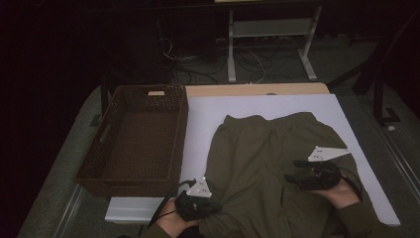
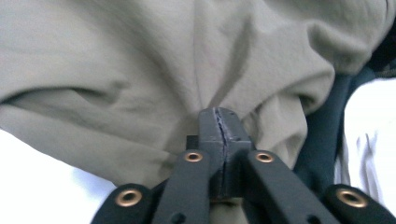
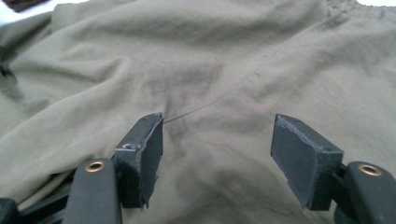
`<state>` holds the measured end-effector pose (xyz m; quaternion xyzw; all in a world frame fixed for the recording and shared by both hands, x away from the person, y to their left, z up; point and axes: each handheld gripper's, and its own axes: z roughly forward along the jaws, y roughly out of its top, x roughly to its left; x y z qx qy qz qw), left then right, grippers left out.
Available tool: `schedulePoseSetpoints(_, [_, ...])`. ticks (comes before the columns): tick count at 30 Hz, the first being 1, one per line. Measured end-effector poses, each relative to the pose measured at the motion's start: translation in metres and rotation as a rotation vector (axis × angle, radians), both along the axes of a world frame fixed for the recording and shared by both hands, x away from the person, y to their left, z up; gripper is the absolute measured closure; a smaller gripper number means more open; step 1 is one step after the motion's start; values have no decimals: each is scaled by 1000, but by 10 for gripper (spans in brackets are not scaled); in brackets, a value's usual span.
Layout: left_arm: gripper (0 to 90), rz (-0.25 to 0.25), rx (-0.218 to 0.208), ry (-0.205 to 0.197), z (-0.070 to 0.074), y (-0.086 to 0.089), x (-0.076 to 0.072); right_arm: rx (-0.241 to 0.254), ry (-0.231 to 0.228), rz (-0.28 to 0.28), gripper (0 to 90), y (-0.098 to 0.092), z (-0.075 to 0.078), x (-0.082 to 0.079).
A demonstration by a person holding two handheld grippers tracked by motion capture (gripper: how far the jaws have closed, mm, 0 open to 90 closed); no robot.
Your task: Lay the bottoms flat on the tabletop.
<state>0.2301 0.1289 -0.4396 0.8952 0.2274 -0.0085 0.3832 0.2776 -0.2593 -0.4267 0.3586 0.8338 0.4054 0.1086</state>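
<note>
An olive-green garment [image 1: 267, 163] with an elastic waistband at its far end lies spread on the white table top [image 1: 198, 124]. My left gripper [image 1: 217, 206] is at the garment's near left edge. In the left gripper view its jaws stand pressed together and my left gripper [image 2: 224, 122] is shut on a bunched fold of the olive cloth [image 2: 154, 60]. My right gripper [image 1: 293, 177] hovers over the garment's right half and points left. Seen from its own camera, my right gripper [image 3: 217, 144] is open, with creased cloth [image 3: 210, 70] lying below the wide gap and nothing between the pads.
A brown wicker basket [image 1: 111, 144] stands empty on the left part of the table, close to the garment. Behind the table are a metal desk frame [image 1: 270, 29] and loose cables [image 1: 198, 64] on the floor. The table's near edge [image 1: 129, 210] runs by my left hand.
</note>
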Motion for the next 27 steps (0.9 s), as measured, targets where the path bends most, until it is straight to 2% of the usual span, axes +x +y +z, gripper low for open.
schedulePoseSetpoints(1, [715,15,-13,-10,1,0,2,-6,5,-7,325,0,-1,1])
schedulePoseSetpoints(4, [596,46,-54,-17,2,-1,8,-19,13,-18,314,0,-3,4])
schedulePoseSetpoints(8, [493,71,-89,-28,4,-3,16,-17,13,-18,315,-1,-5,7])
schedulePoseSetpoints(10, [446,79,-98,-34,4,-4,20,-15,1,-34,285,-1,-5,8])
schedulePoseSetpoints(21, [298,83,-119,-56,5,-17,38,7,-5,-95,226,-8,-4,13])
schedulePoseSetpoints(24, [255,79,-111,-71,6,-21,42,17,-11,-105,213,-9,-5,15])
schedulePoseSetpoints(27, [206,86,-104,-75,6,-24,47,27,6,-125,188,-8,-6,16])
